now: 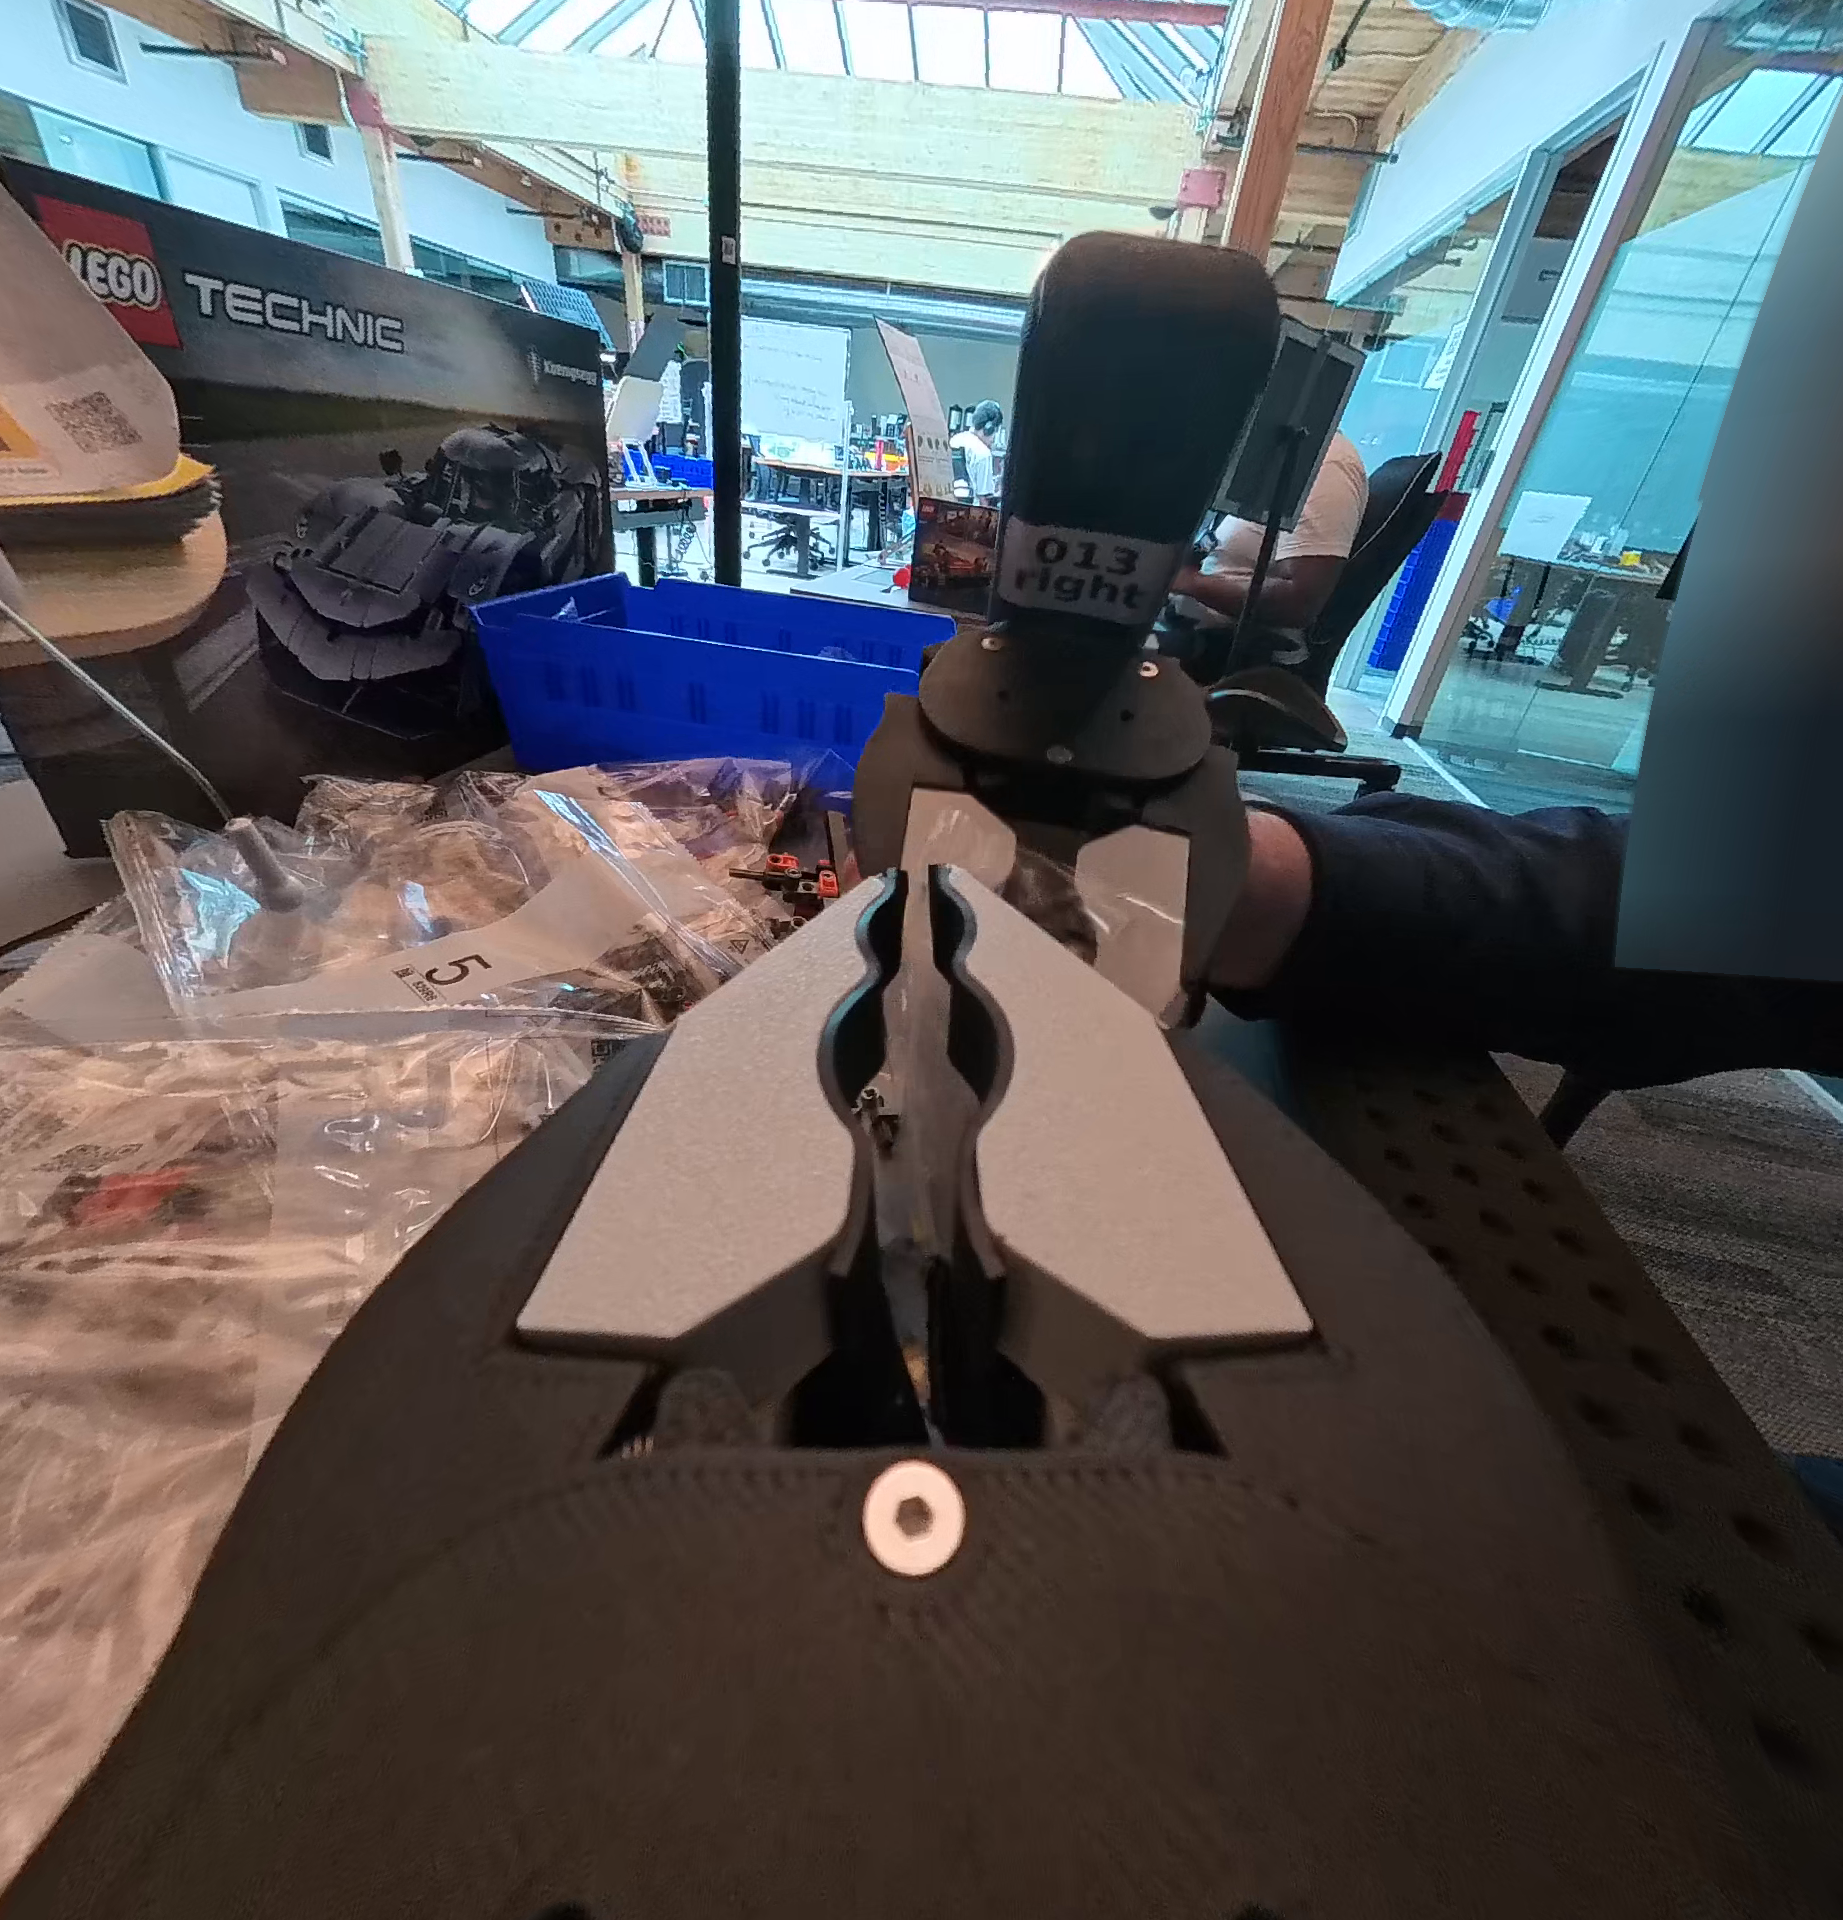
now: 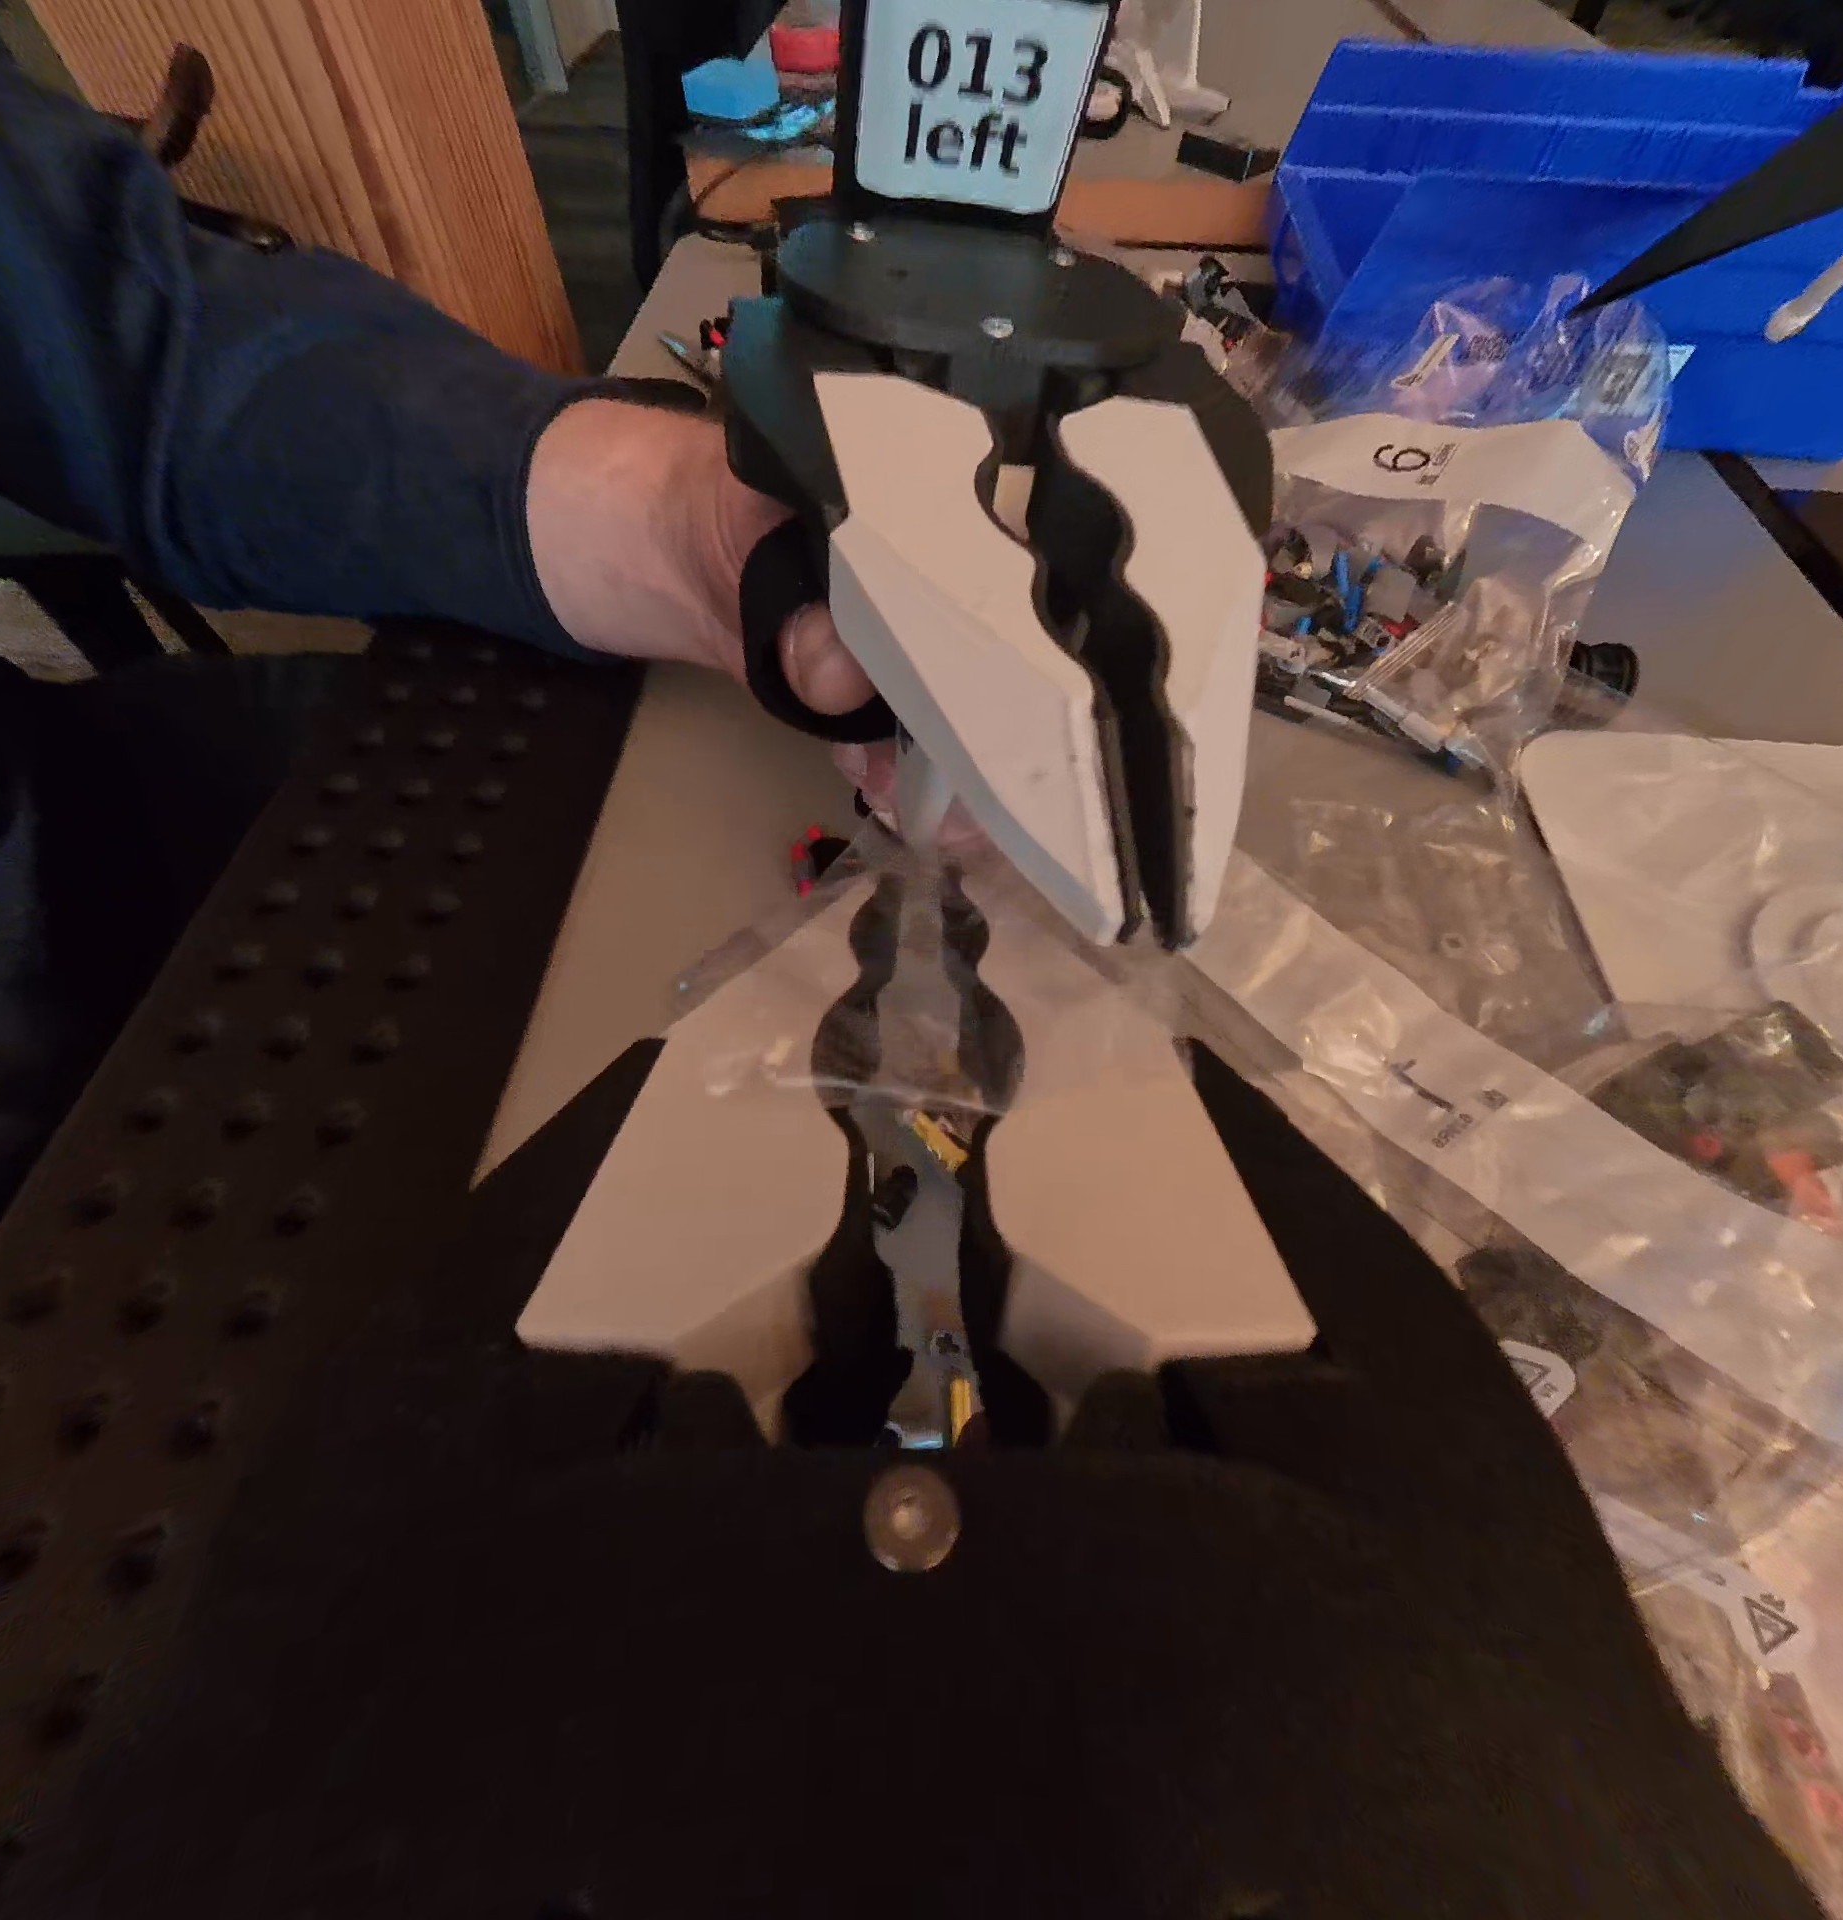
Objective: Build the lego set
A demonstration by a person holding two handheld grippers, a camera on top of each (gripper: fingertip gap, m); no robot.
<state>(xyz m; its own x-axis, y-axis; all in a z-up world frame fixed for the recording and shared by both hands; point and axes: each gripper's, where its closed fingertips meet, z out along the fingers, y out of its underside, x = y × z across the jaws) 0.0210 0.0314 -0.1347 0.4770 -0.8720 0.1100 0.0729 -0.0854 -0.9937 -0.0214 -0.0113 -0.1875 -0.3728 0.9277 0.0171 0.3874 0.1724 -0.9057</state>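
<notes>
**Both grippers pinching one clear parts bag above the table**

Nearest the lens, we are looking along our left gripper (image 1: 917,883), whose white fingers (image 1: 730,1122) are pressed almost together on a strip of clear plastic. That strip belongs to a small clear parts bag (image 2: 896,1081), which is hanging between the two tools. We are holding the right gripper (image 2: 912,894) closed on the same bag; small yellow and black Lego pieces are showing through the film in the slot between its fingers. In the right wrist view the left gripper (image 2: 1145,935) is pointing down and towards the camera, its tips just beyond the right gripper's tips, with a hand (image 2: 668,561) in a dark blue sleeve (image 2: 273,436) squeezing its trigger.

Taking the blue bin (image 1: 688,675) as our landmark: the Lego box (image 1: 304,499) is standing just left of it, a heap of sealed numbered parts bags (image 1: 429,935) is lying in front of it on the table (image 2: 1706,623), and a few loose red and black pieces (image 1: 792,873) are resting between the heap and the right gripper (image 1: 1052,831). Another bag of mixed pieces (image 2: 1416,582) is sitting in front of the bin in the right wrist view.
</notes>
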